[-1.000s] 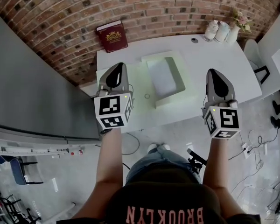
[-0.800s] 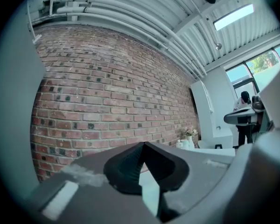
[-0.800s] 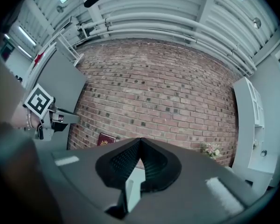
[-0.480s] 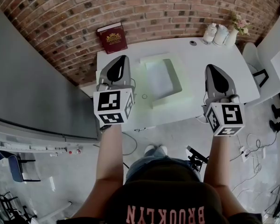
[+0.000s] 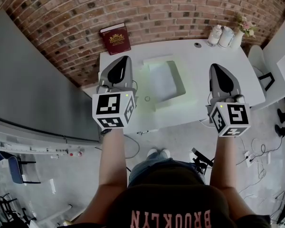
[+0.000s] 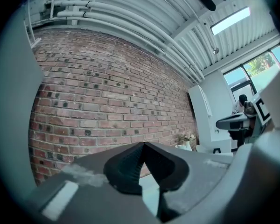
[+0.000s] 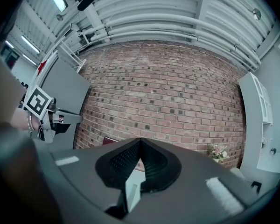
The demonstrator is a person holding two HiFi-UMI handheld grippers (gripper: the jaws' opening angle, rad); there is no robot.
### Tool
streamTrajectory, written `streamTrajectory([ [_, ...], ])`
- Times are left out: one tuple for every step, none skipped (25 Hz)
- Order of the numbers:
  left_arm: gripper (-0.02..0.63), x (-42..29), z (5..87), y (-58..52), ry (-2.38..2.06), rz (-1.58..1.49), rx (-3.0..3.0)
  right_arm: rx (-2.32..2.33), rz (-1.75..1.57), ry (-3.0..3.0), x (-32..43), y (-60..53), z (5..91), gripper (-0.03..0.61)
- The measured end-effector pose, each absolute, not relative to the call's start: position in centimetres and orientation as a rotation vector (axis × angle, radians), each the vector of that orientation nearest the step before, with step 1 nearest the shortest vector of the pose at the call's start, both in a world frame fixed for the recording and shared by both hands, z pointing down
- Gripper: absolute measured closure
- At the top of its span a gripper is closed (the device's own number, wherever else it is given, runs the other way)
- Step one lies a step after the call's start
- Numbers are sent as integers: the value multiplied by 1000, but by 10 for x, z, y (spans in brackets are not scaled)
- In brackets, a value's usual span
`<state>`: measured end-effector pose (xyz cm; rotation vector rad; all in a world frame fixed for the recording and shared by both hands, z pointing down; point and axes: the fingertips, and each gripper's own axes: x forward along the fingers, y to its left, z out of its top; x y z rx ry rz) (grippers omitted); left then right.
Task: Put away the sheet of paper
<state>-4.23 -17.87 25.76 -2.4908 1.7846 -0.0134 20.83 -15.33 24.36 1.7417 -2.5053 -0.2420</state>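
The sheet of paper [image 5: 165, 81] lies flat inside a shallow pale green tray [image 5: 175, 99] in the middle of the white table [image 5: 218, 51]. My left gripper [image 5: 125, 59] hovers over the table's left part, just left of the tray. It is shut with nothing in it, and its pads meet in the left gripper view [image 6: 143, 144]. My right gripper [image 5: 214, 67] hangs over the table's right part, clear of the tray. It is shut and empty too, as the right gripper view [image 7: 140, 140] shows.
A dark red book [image 5: 116, 39] leans on the brick wall behind the table's left corner. Two white jars [image 5: 220, 35] and a vase of flowers [image 5: 241, 28] stand at the back right. A small ring [image 5: 147, 98] lies left of the tray. A chair [image 5: 259, 61] stands at the right.
Both grippers stay shut and have hardly moved; the head view has shifted slightly, so the table sits a little higher in the picture.
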Motion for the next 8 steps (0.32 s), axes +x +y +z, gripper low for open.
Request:
streamTrajectory([
  [614,-41,257,-178,1776,-20,-2490,1744,-238,-2507,209,-154,243,579],
  [614,-39,256,-178,1769,-27,-2489,1745,-239,-2507,209,-154,243,579],
  [614,-38,256,-179,1766,-33,-2489,1743,-243,-2506,209,-155,243,579],
  [614,-38,256,-179,1765,-38,-2488,1740,-250,-2503,208,-155,242,579],
  [614,-39,256,-179,1765,-40,-2488,1735,-258,-2499,208,-155,242,579],
  [614,-39,256,-178,1765,-41,-2488,1729,-267,-2495,207,-156,242,579],
  [614,-39,256,-178,1763,-40,-2489,1723,-276,-2491,206,-156,242,580],
  [614,-39,256,-177,1761,-39,-2490,1716,-285,-2487,205,-157,242,579],
])
